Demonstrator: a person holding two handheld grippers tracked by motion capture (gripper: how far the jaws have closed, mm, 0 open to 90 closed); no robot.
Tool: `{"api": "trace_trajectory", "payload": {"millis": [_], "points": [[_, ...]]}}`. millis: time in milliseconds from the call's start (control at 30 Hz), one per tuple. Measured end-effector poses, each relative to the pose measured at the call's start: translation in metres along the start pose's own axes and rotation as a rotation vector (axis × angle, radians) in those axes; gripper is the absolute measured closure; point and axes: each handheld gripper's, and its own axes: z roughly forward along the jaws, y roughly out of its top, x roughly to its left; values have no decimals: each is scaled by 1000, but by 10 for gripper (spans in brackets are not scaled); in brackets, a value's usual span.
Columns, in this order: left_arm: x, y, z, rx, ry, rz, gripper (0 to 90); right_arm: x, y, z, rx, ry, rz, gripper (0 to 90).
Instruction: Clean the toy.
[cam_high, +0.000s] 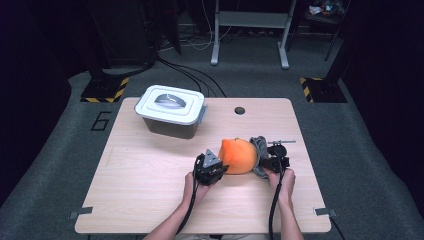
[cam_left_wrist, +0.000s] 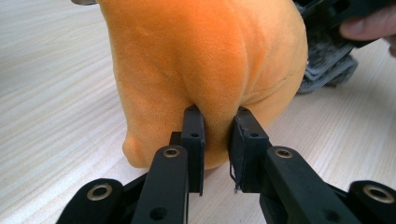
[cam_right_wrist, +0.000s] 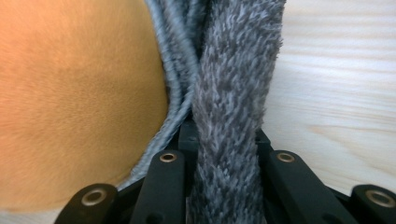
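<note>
High view: the left tongs (cam_high: 214, 167) and right tongs (cam_high: 274, 161) flank an orange plush (cam_high: 239, 155) that sits on the table (cam_high: 150, 175), near its middle on the person's side. The plush lies between the two, touching both. A grey furry piece (cam_high: 258, 149) wraps the plush's far side, by the right tongs. Well beyond the left tongs, toward the table's far left, stands a lidded bin (cam_high: 171, 111), shut.

Left gripper view: the left tongs (cam_left_wrist: 215, 140) are nearly pressed together, pinching a fold of the orange plush (cam_left_wrist: 201, 60) between the pads. The plush rises straight ahead of them and its foot rests on the table (cam_left_wrist: 46, 93). Beyond it, up and to the right, the grey piece (cam_left_wrist: 327, 65) and the other hand's fingers (cam_left_wrist: 369, 28) appear.

Right gripper view: the right tongs (cam_right_wrist: 224, 144) are pressed together on the grey piece (cam_right_wrist: 233, 93), a shaggy strip running up between the jaws. The plush (cam_right_wrist: 74, 102) lies just to their left, touching grey cord-like edging beside the strip.

By my reading, the step in hand is a two-sided hold on the toy, either to carry it or to pull grey from orange. The next move calls for both pinches to stay firm: the fabric is soft and could slip out. If the bin is the goal, its lid must come off first.
</note>
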Motion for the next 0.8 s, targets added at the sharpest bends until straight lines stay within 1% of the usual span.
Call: {"api": "trace_trajectory", "payload": {"millis": [33, 67, 133, 167, 200, 233, 367, 433, 567, 633, 700, 733, 767, 800], "points": [[0, 0, 0, -3, -2, -5, 768, 0, 1, -5, -11, -4, 6, 750], [1, -1, 0, -6, 3, -2, 767, 0, 1, -9, -25, -7, 8, 750], [0, -1, 0, -6, 4, -1, 767, -1, 2, -17, -57, -11, -11, 749], [0, -1, 0, -7, 2, -6, 767, 0, 3, -24, -77, -13, -13, 748], [0, -1, 0, -7, 3, -5, 767, 1, 3, -28, -83, -13, -9, 748], [0, -1, 0, -7, 2, -6, 767, 3, 4, -35, -107, -14, -23, 749], [0, 0, 0, -3, 1, -1, 766, 14, 8, -56, -169, 0, -57, 748], [0, 0, 0, -2, 1, 2, 764, 24, 11, -65, -196, 21, -85, 748], [1, 0, 0, -1, 0, 2, 760, 42, 16, -70, -206, 49, -135, 748], [1, -1, 0, -6, 1, -2, 757, 48, 19, -65, -188, 53, -156, 747], [1, 0, 0, -7, -2, 0, 750, 49, 20, -58, -159, 56, -165, 747], [1, -1, 0, -9, -1, 0, 744, 49, 20, -55, -157, 60, -164, 747], [2, 0, 0, -8, -4, 0, 732, 49, 21, -52, -154, 53, -171, 748], [2, 0, 0, -12, -5, 1, 710, 50, 21, -50, -152, 49, -165, 747]]}}
